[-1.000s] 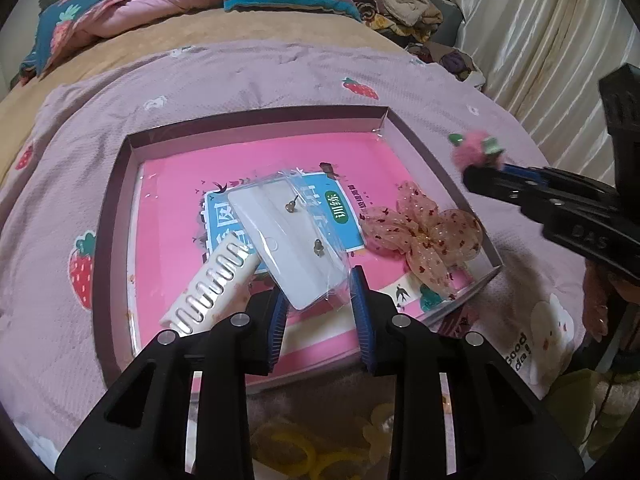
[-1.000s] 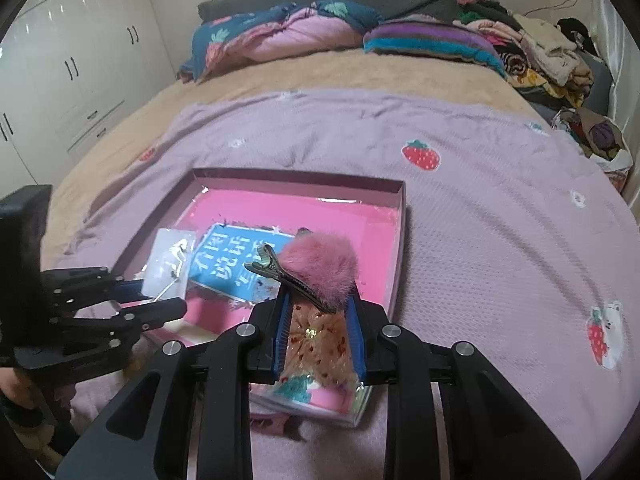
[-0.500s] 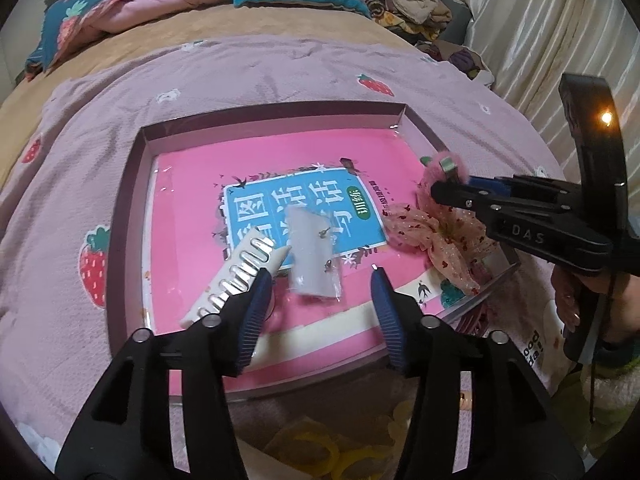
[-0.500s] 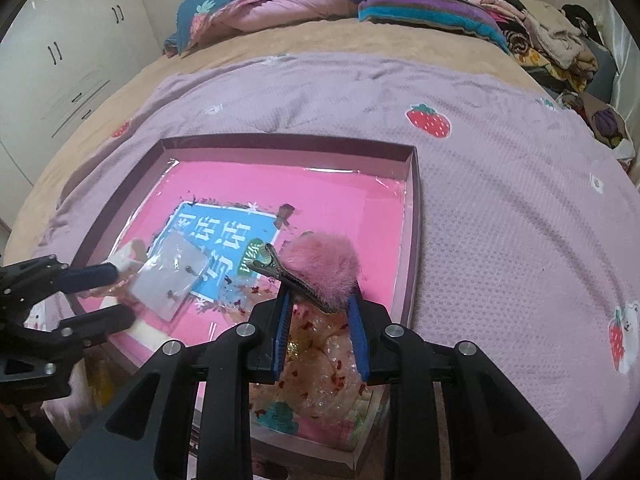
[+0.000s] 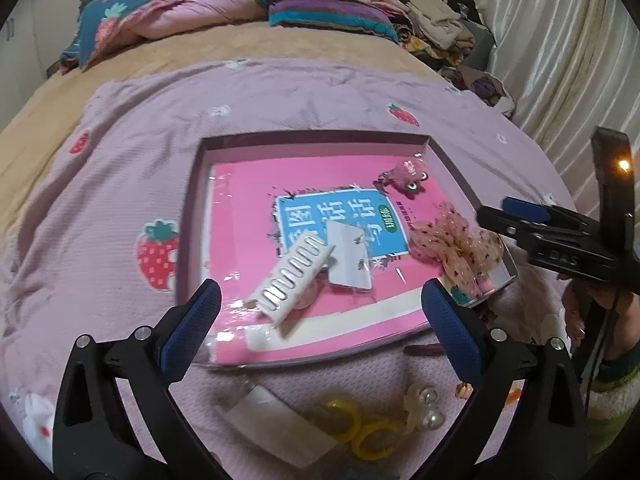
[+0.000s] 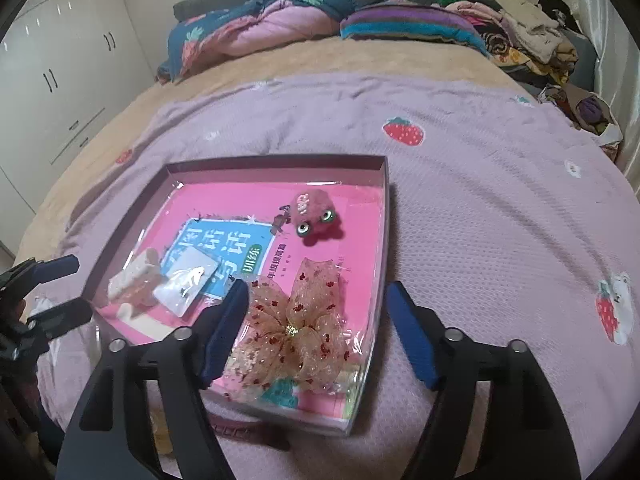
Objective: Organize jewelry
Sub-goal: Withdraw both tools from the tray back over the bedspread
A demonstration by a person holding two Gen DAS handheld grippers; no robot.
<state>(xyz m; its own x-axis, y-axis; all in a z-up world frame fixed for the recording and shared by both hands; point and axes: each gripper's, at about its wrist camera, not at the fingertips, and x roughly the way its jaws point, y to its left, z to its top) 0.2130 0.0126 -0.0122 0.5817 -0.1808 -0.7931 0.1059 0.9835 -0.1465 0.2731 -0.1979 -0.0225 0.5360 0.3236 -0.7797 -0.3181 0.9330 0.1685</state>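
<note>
Shallow pink-lined box (image 6: 384, 216) on the bed holds everything: fuzzy pink clip (image 6: 316, 220) with googly eyes near the back, sheer sequined bow (image 6: 298, 328) up front, white comb (image 5: 292, 276) overlapping a clear earring packet (image 5: 350, 258).

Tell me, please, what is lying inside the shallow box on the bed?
In the box: a fuzzy pink clip, sheer bow, earring bag, white comb. A pink book covers its floor.
</note>
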